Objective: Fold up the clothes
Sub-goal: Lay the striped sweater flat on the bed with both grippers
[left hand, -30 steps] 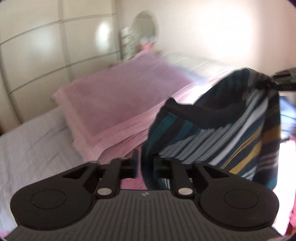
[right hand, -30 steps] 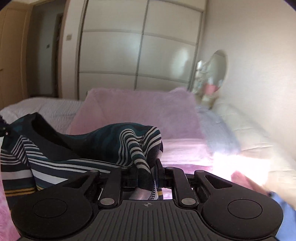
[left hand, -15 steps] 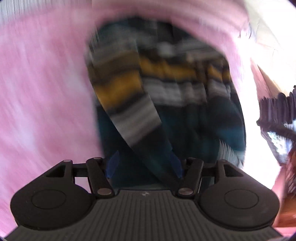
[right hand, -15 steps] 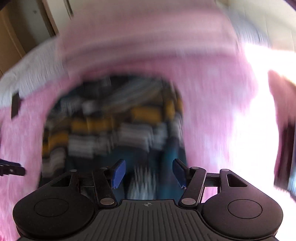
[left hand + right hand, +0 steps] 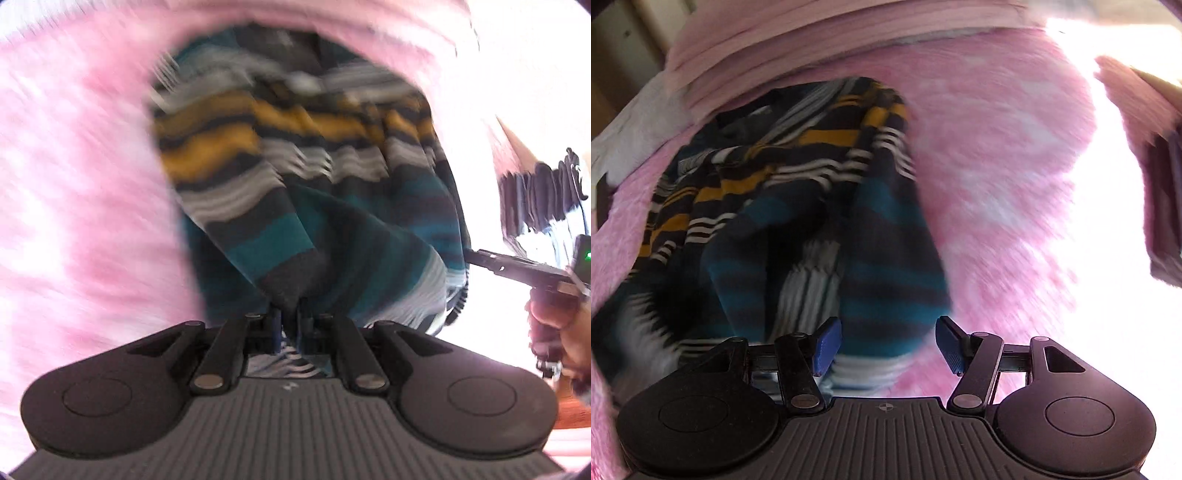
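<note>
A striped garment [image 5: 317, 206] in teal, mustard, white and dark bands lies bunched on the pink fluffy blanket [image 5: 74, 206]. My left gripper [image 5: 291, 321] is shut on a fold of its near edge. In the right wrist view the same striped garment [image 5: 798, 206] lies on the blanket [image 5: 1004, 177], and my right gripper [image 5: 886, 347] is open with its blue pads [image 5: 827, 345] on either side of the garment's near edge. The right gripper also shows in the left wrist view [image 5: 517, 266] at the garment's right side.
Folded pink bedding [image 5: 849, 44] lies beyond the garment. A dark patterned cloth [image 5: 539, 199] sits at the right. A strong sunlit patch [image 5: 1115, 258] washes out the blanket's right part.
The garment came down from the air onto the blanket. Both grippers opened half a second ago; the left has since shut on the garment's near edge while the right stays open.
</note>
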A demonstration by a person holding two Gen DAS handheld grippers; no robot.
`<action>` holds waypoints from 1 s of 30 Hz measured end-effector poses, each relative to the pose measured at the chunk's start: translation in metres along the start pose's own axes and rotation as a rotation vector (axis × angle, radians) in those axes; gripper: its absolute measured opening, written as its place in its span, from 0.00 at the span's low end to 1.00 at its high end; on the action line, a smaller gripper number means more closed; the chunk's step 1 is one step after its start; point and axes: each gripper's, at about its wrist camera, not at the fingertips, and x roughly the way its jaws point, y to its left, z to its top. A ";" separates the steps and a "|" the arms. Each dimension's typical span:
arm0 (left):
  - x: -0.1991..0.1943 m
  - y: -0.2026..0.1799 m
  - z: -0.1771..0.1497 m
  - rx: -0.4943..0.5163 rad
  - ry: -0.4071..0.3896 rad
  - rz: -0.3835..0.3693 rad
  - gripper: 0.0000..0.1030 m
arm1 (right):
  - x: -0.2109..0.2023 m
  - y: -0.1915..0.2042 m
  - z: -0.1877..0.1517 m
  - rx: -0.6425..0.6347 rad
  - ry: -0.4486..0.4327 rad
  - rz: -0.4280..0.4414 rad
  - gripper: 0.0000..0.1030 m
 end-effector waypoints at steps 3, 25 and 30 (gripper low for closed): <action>-0.059 0.039 0.025 0.041 -0.085 0.190 0.03 | 0.004 -0.003 0.009 -0.048 0.031 -0.044 0.58; 0.013 -0.063 -0.077 0.461 0.114 0.110 0.62 | -0.044 -0.009 0.002 -0.187 -0.024 -0.025 0.60; 0.054 -0.092 -0.132 0.603 0.173 0.137 0.62 | -0.012 0.006 -0.042 -0.241 0.084 0.112 0.60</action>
